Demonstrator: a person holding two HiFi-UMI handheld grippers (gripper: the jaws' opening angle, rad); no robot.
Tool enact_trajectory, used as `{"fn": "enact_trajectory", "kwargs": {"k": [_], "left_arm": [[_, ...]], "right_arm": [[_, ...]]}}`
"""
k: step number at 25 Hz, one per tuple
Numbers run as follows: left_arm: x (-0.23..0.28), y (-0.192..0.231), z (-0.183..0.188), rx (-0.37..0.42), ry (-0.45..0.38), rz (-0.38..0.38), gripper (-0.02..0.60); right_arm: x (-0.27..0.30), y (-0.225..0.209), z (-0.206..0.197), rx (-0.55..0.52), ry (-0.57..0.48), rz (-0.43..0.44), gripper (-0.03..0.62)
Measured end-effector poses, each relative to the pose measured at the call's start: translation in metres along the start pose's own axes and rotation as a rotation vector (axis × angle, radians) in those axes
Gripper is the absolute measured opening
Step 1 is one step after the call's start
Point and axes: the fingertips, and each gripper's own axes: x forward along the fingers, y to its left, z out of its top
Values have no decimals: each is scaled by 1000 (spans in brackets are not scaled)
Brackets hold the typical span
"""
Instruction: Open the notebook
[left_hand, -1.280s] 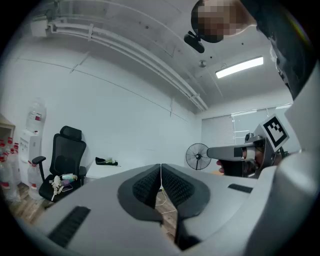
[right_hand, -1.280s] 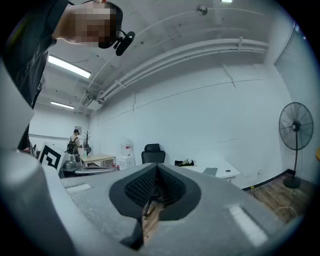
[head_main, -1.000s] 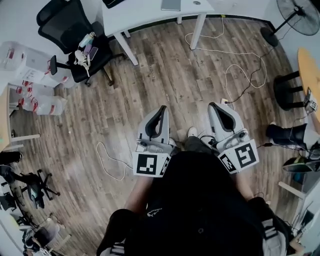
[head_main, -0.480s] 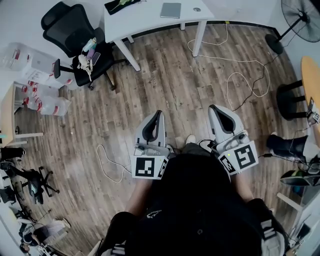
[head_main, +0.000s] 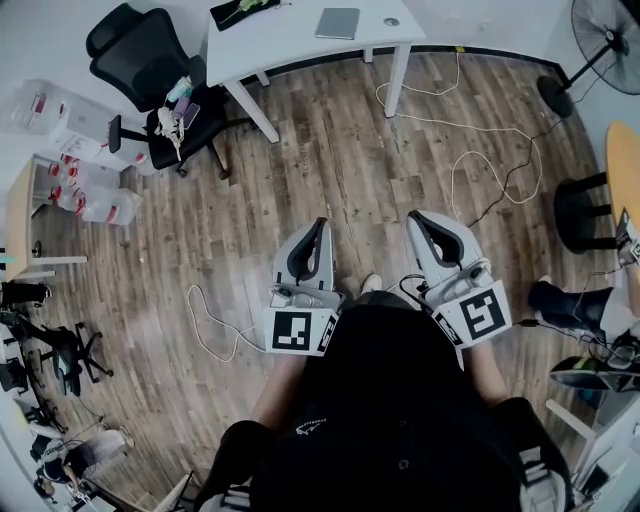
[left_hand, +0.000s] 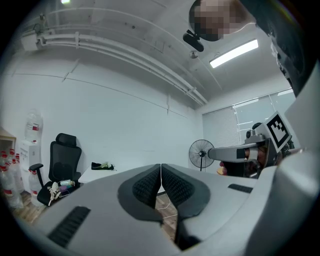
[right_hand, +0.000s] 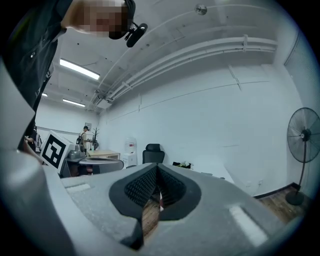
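A flat grey notebook (head_main: 337, 22) lies closed on a white desk (head_main: 290, 35) at the far side of the room, well ahead of both grippers. My left gripper (head_main: 322, 222) (left_hand: 160, 166) is held level in front of the person's body, its jaws shut with nothing between them. Beside it, my right gripper (head_main: 415, 216) (right_hand: 156, 167) also points level toward the desk, shut and empty. In the left gripper view the desk (left_hand: 100, 173) shows left of the jaws. The notebook cannot be made out in either gripper view.
A black office chair (head_main: 150, 70) with small things on its seat stands left of the desk. Water bottles (head_main: 90, 205) sit at the left. White cables (head_main: 480, 150) trail over the wooden floor. A fan (head_main: 600, 30) and a round wooden table (head_main: 622, 160) stand at the right.
The person has stepped toward the desk: more of the desk and notebook shows at the top of the head view. Both grippers stay shut and side by side.
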Motion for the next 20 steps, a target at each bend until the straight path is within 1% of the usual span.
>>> {"fn": "enact_trajectory", "kwargs": {"k": [5,7,11,15,20], "left_arm": [[19,2,1,15,-4,-8,8],[27,7,-1,17,-5,-8,8],[47,26,-3,10,1,-19,8],[83,50,-5,13,9,-44,8],[139,83,4,3,7,-75,8]], "right_arm": [[12,-17,-6,24,26,-6,5],[19,-21,-8,41,20,-9,5],[41,-30,-4,18,10,-18,5],[72,-50,-2,21,9,-26,5],[121,-80,1,33,21,-46,5]]}}
